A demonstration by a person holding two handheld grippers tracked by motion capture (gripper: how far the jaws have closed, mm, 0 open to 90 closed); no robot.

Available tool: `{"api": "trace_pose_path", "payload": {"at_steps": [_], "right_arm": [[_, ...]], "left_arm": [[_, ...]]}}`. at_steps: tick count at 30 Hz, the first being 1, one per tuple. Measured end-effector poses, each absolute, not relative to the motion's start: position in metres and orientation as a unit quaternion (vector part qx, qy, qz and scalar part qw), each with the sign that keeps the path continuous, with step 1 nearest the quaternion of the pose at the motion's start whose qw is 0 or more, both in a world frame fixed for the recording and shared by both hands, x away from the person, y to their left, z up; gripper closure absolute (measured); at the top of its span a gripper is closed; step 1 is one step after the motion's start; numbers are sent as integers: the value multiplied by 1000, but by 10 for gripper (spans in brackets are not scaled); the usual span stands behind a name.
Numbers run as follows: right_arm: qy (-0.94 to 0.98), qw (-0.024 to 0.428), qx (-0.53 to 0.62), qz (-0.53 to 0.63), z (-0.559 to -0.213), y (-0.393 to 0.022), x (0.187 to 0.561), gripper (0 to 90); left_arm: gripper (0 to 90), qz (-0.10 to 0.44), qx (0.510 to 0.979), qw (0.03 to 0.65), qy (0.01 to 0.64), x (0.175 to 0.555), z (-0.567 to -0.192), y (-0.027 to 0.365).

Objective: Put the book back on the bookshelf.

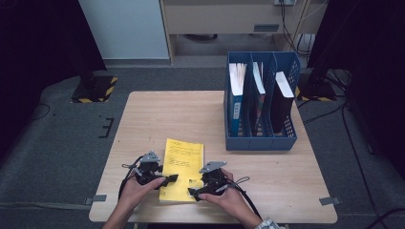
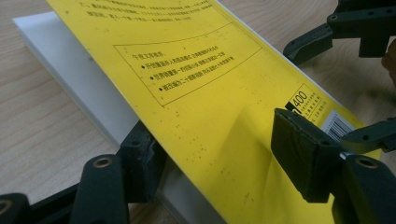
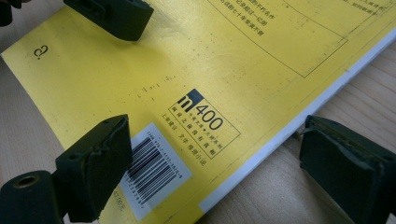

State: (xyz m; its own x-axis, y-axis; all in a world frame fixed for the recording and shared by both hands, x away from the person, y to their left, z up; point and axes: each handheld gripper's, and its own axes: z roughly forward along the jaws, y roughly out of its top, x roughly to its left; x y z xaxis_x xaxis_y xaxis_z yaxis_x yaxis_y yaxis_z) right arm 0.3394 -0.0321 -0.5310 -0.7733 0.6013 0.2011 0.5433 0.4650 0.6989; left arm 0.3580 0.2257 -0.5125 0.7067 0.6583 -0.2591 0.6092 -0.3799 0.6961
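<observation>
Left gripper jaws apart, straddling the yellow book's cover edge (one pad under, one above, not pinching). Right gripper jaws apart: one over the barcode, other off the book's edge on the table.

Left gripper jaws straddle yellow book edge.

"400" and barcode on yellow book cover
</observation>
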Motion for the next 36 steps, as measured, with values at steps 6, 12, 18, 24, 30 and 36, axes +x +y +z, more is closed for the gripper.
{"api": "trace_pose_path", "payload": {"at_steps": [6, 12, 18, 24, 30, 36], "right_arm": [[857, 34, 332, 394, -531, -32, 340, 96], [859, 32, 327, 393, -531, -33, 341, 96], [859, 32, 326, 393, -531, -34, 341, 96], [860, 32, 325, 393, -531, -34, 341, 96], [860, 32, 326, 391, -530, -33, 343, 89], [863, 27, 323, 388, -530, -33, 350, 83]], "left_arm": [[375, 15, 840, 398, 369, 368, -510, 220], [416, -9, 856, 373, 356, 385, -504, 216], [439, -36, 864, 359, 351, 394, -503, 216], [465, -49, 880, 335, 333, 397, -498, 212], [453, -57, 887, 323, 325, 400, -499, 204], [472, -57, 885, 326, 327, 402, -498, 204]]}}
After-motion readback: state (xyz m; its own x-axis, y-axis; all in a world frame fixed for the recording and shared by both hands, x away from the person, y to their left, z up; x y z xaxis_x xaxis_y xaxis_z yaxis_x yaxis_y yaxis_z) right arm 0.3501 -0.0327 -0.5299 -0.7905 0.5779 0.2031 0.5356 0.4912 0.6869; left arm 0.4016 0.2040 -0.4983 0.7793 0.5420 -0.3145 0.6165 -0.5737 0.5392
